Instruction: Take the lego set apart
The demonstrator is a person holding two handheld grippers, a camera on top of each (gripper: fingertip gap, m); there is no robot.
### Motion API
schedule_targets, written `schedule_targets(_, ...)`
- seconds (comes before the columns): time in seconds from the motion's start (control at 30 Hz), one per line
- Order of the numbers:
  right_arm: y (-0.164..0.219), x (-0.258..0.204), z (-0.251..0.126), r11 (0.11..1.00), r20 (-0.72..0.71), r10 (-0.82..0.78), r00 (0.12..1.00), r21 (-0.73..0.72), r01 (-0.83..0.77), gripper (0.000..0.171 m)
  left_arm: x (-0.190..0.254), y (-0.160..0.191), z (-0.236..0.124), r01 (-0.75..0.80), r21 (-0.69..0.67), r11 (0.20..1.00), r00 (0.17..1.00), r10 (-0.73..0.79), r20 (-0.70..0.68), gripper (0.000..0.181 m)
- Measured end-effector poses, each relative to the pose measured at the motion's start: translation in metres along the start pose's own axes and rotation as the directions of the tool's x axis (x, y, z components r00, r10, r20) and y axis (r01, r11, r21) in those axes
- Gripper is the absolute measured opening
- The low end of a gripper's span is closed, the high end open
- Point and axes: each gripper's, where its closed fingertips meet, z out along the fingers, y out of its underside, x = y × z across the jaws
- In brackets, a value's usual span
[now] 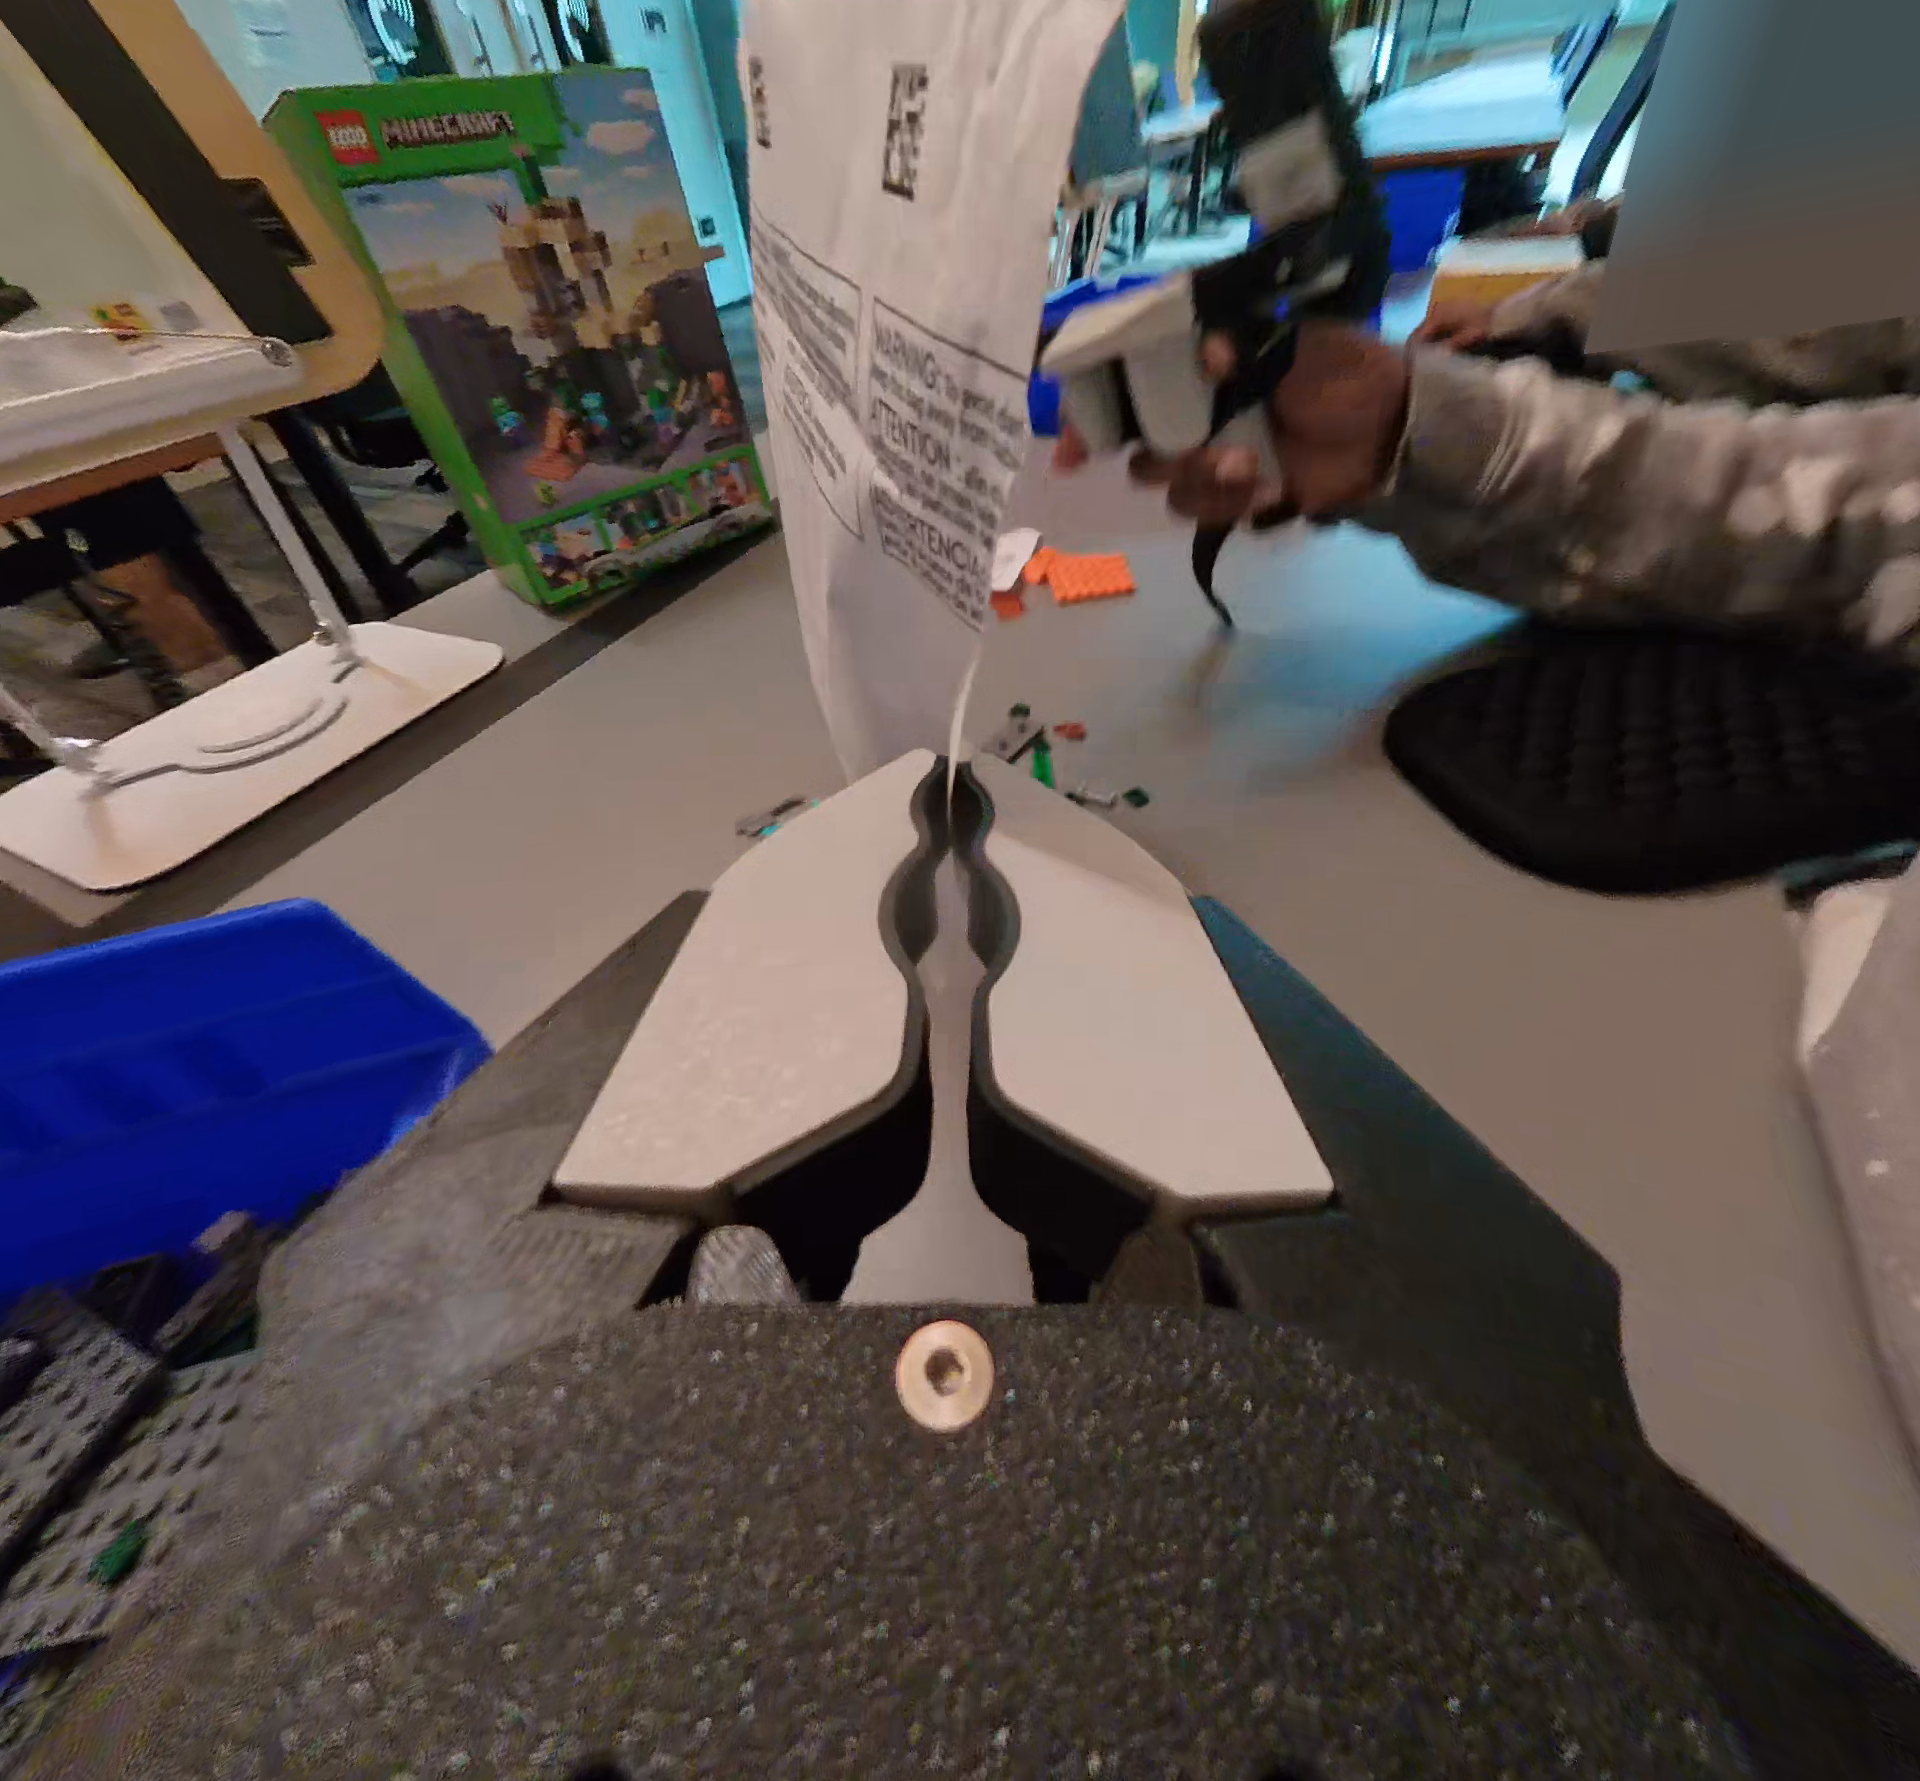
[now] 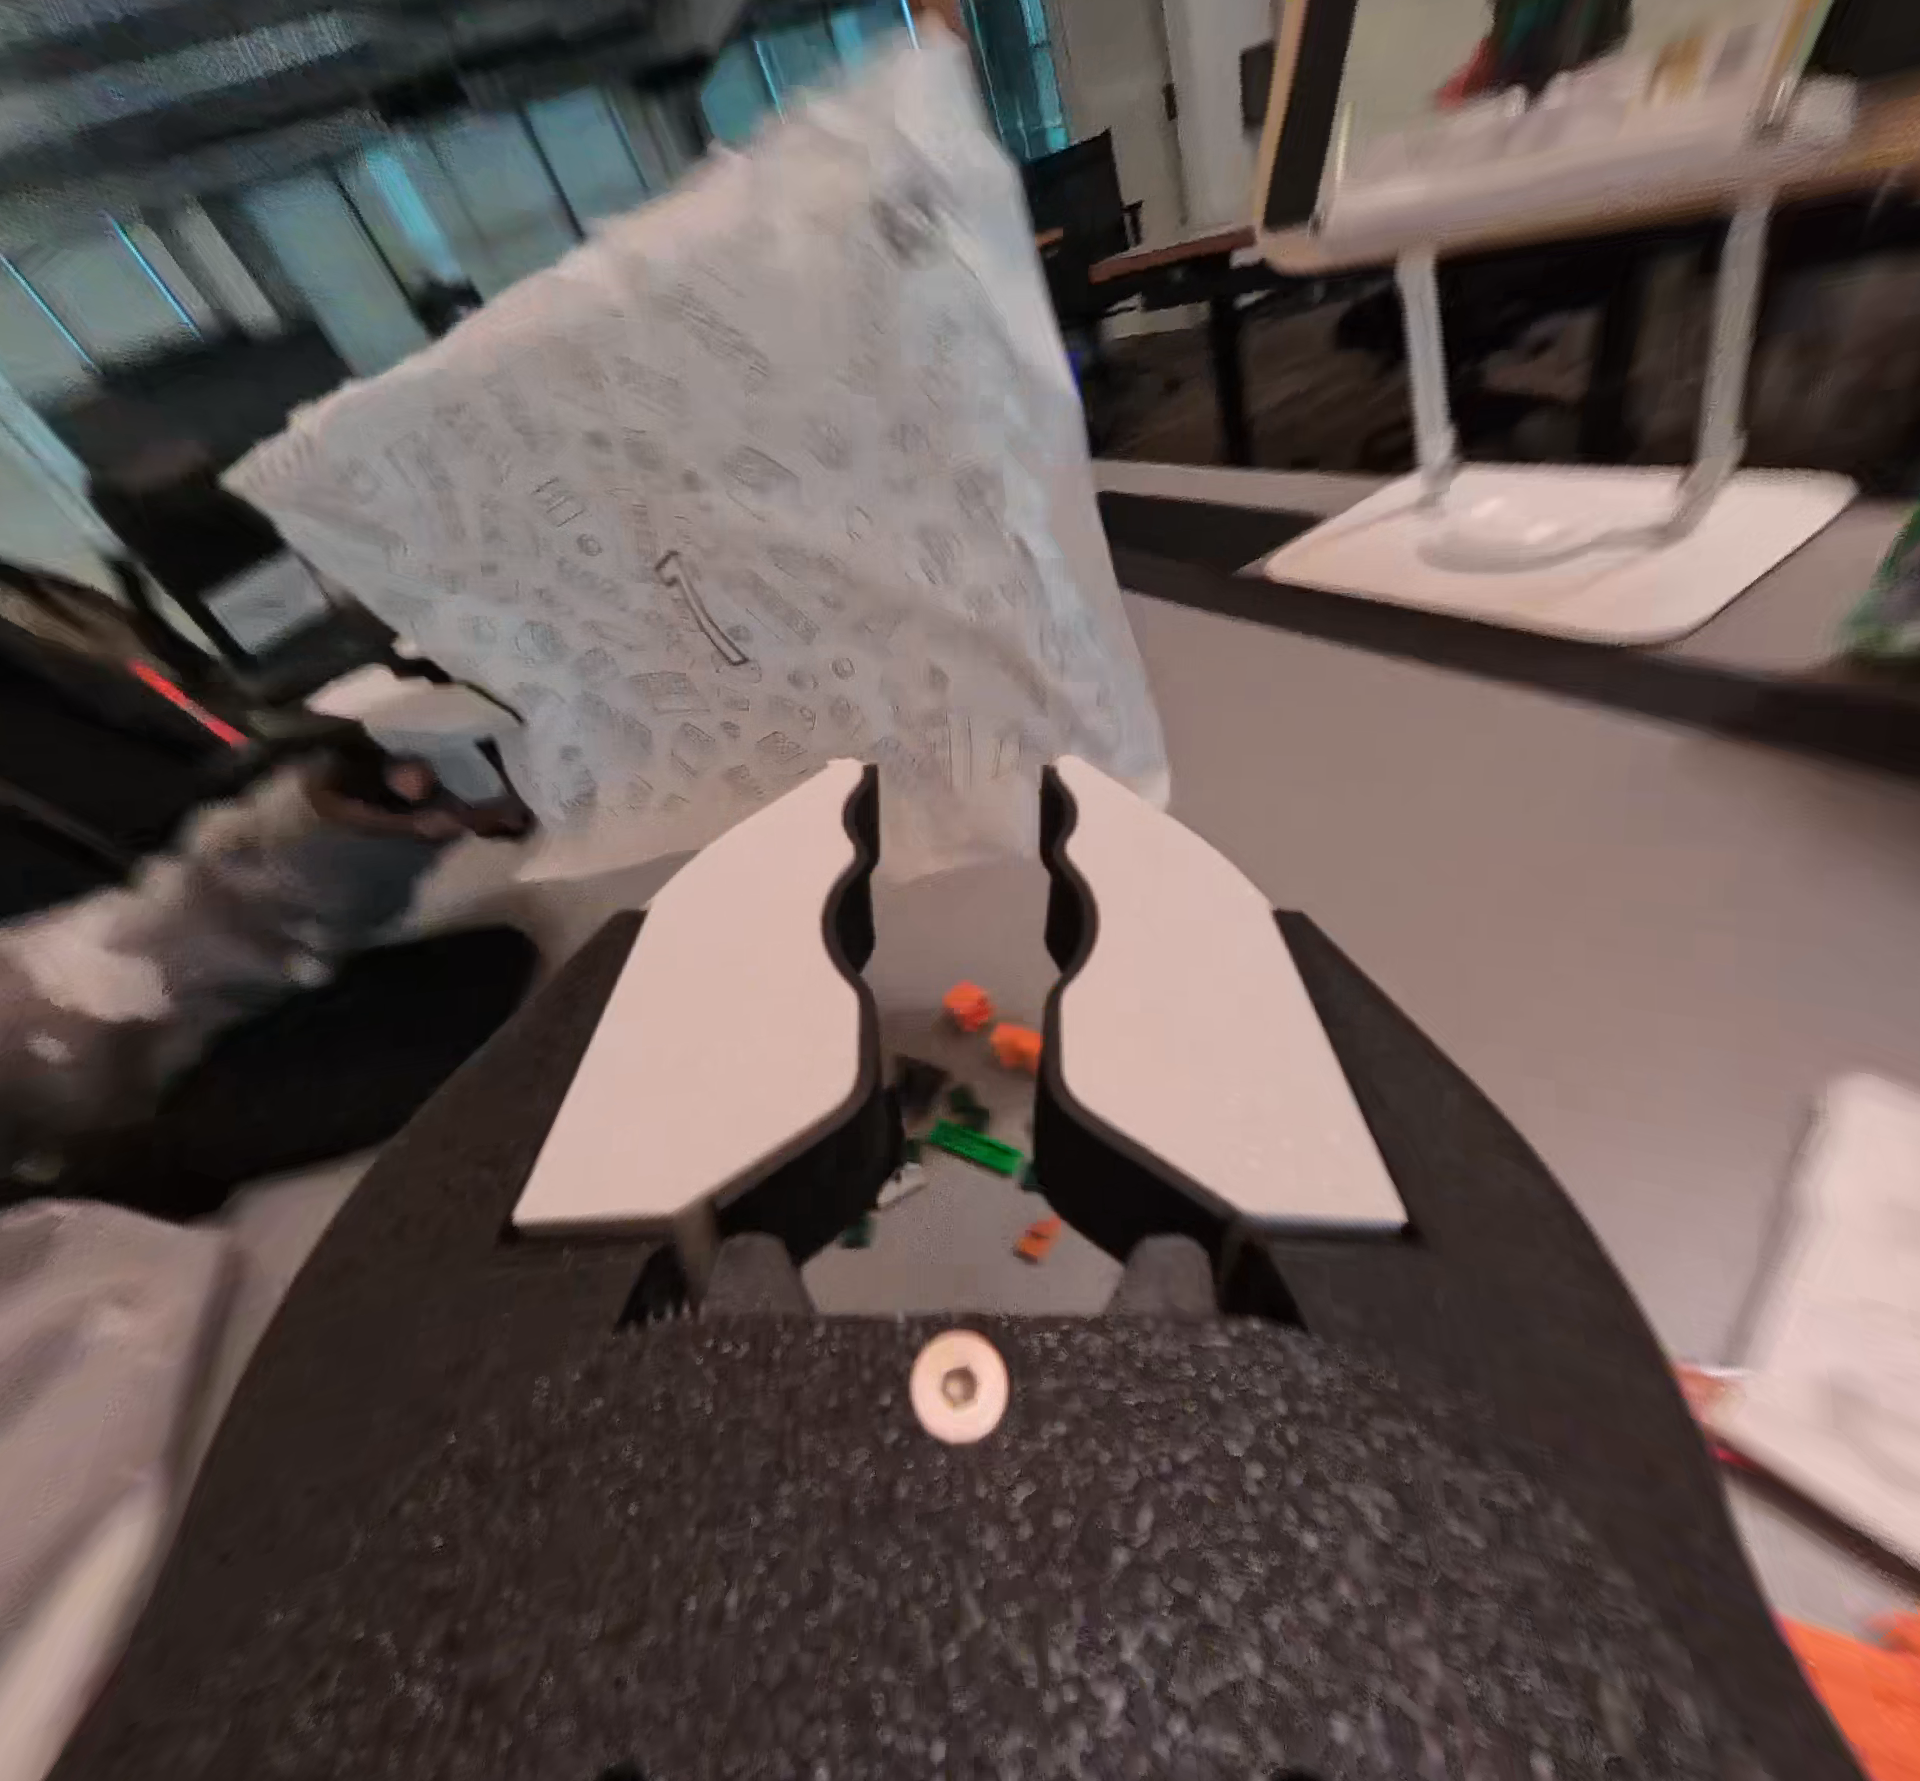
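White paper bag (image 1: 904, 360), printed with black text panels and torn along its top edge, stands upright above the grey tabletop (image 1: 582, 796), pinched at its lower edge by the left gripper (image 1: 951, 781); the jaws are closed narrow on the paper. In the right wrist view the same bag (image 2: 707, 526) shows its patterned face, tilted and blurred. The right gripper (image 2: 958, 781) has its jaws standing apart with a clear gap; the bag's lower edge lies at the fingertips, but contact cannot be confirmed. In the left wrist view that gripper (image 1: 1101, 443) appears blurred, held in a person's hand (image 1: 1320, 422), to the right of the bag.

Loose orange and green lego pieces (image 2: 977, 1087) lie scattered on the tabletop below the right gripper. A flat orange studded plate (image 1: 1081, 576) lies farther back, beyond the bag. A green lego set box (image 1: 540, 329) stands upright at the table's far edge. A blue plastic bin (image 1: 208, 1056) sits near left.
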Motion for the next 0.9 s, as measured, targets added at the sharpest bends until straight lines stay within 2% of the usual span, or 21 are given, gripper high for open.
schedule_targets(0.1,-0.015,-0.035,0.001,0.931,0.032,-0.350,0.936,-0.104,0.351,0.028,0.002,0.010,0.003,-0.045,-0.062,0.997,0.999,0.044,-0.013,0.000)
schedule_targets(0.2,-0.016,-0.062,0.012,0.753,0.081,-0.621,0.780,-0.216,0.622,0.033,0.007,0.022,0.008,-0.113,-0.129,0.985,0.993,0.109,-0.040,0.000)
schedule_targets(0.3,-0.019,-0.077,0.025,0.584,0.123,-0.770,0.627,-0.263,0.768,0.035,0.016,0.025,0.011,-0.128,-0.153,0.980,0.990,0.118,-0.077,0.000)
schedule_targets(0.4,-0.016,-0.095,0.035,0.490,0.209,-0.813,0.544,-0.260,0.832,0.032,0.022,0.027,0.012,-0.151,-0.177,0.973,0.987,0.137,-0.088,0.000)
schedule_targets(0.53,-0.009,-0.111,0.040,0.423,0.256,-0.841,0.476,-0.237,0.875,0.025,0.024,0.024,0.010,-0.138,-0.184,0.973,0.989,0.124,-0.086,0.000)
schedule_targets(0.77,-0.012,-0.134,0.027,0.420,0.276,-0.848,0.452,-0.168,0.892,0.022,0.023,0.025,0.007,-0.130,-0.191,0.973,0.990,0.116,-0.084,0.000)
schedule_targets(0.9,0.001,-0.135,0.023,0.386,0.297,-0.852,0.432,-0.203,0.900,0.020,0.025,0.025,0.008,-0.134,-0.188,0.973,0.989,0.120,-0.086,0.000)
